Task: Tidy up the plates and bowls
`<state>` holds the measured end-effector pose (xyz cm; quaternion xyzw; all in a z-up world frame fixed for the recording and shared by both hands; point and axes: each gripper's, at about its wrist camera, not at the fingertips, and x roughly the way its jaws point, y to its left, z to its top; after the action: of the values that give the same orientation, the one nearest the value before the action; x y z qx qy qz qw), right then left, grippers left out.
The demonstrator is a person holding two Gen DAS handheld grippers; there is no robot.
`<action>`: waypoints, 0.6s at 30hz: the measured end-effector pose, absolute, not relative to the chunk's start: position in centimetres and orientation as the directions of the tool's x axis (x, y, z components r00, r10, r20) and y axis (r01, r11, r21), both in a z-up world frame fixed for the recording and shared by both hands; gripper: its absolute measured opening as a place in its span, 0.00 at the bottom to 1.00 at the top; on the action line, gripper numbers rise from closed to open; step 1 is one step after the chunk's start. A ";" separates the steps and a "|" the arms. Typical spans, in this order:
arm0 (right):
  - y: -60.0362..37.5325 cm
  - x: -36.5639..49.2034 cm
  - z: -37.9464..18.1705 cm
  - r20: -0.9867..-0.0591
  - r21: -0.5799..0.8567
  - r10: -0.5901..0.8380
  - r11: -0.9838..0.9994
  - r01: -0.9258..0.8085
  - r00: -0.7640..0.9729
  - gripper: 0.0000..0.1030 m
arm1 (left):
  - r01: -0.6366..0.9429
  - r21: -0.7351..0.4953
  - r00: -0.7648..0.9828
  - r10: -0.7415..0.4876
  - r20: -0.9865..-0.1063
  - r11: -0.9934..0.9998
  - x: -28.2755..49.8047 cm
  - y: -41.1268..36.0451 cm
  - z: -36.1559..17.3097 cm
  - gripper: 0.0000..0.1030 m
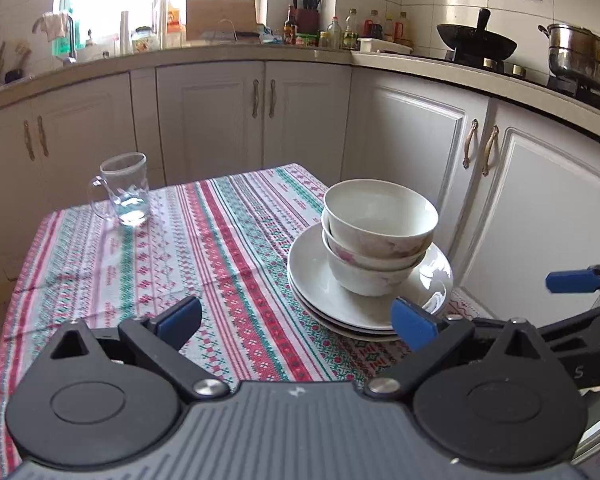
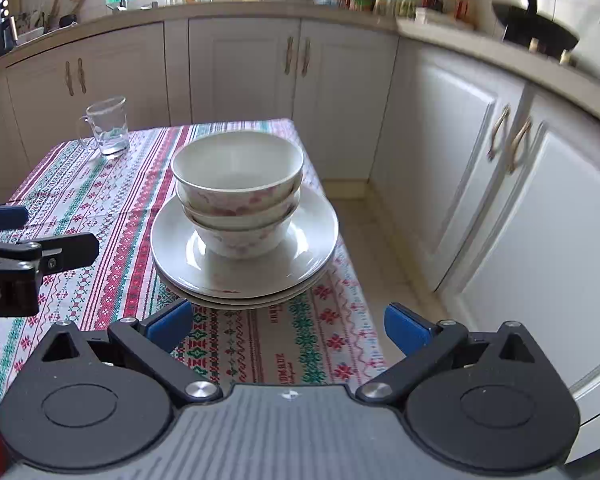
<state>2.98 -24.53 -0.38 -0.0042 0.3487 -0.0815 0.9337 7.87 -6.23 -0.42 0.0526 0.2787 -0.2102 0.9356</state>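
Three white bowls with pink flowers [image 1: 376, 236] [image 2: 238, 196] are nested upright on a stack of white plates [image 1: 324, 300] [image 2: 172, 248] at the table's right edge. My left gripper [image 1: 296, 322] is open, low over the cloth just left of and in front of the plates, holding nothing. My right gripper [image 2: 288, 326] is open too, right in front of the plates with nothing between its fingers. Each gripper shows in the other's view: the right gripper [image 1: 580, 292] at the right edge, the left gripper [image 2: 40, 236] at the left edge.
A clear glass mug [image 1: 126, 190] [image 2: 108, 126] stands at the table's far left corner. The patterned tablecloth [image 1: 204, 248] [image 2: 100, 208] covers a small table. White cabinets [image 1: 540, 220] [image 2: 500, 200] stand close on the right, with a wok and pot on the counter.
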 end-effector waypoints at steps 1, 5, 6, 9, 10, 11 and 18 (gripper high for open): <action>-24.3 2.6 -0.1 -0.641 -0.071 -0.165 0.985 0.156 0.750 1.00 | 0.421 -0.008 0.762 -0.358 -0.539 0.907 7.5 -6.3 -0.1 0.98; -24.0 1.4 0.7 -0.610 -0.059 -0.164 0.985 0.162 0.775 1.00 | 0.414 0.008 0.775 -0.347 -0.528 0.910 6.4 -6.4 0.7 0.98; -24.0 1.2 0.9 -0.602 -0.059 -0.167 0.984 0.165 0.781 1.00 | 0.413 0.017 0.781 -0.345 -0.520 0.910 6.1 -6.5 0.8 0.99; -24.1 0.9 1.2 -0.584 -0.053 -0.174 0.983 0.176 0.793 1.00 | 0.408 0.030 0.793 -0.338 -0.507 0.912 5.6 -6.5 0.9 1.00; -24.0 0.8 1.2 -0.581 -0.052 -0.175 0.983 0.179 0.795 1.00 | 0.410 0.024 0.793 -0.343 -0.504 0.912 5.4 -6.4 0.9 1.00; -24.0 0.7 1.3 -0.577 -0.047 -0.174 0.982 0.180 0.798 1.00 | 0.412 0.016 0.789 -0.349 -0.506 0.911 5.4 -6.3 0.9 1.00; -23.9 0.4 1.1 -0.576 -0.032 -0.176 0.981 0.193 0.798 1.00 | 0.371 0.001 0.772 -0.308 -0.556 0.929 5.7 -6.2 0.4 1.00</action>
<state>0.41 -23.95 1.13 0.0141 0.3025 -0.0972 0.9481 5.67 -6.23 0.36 0.0555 0.2851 -0.1805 0.9397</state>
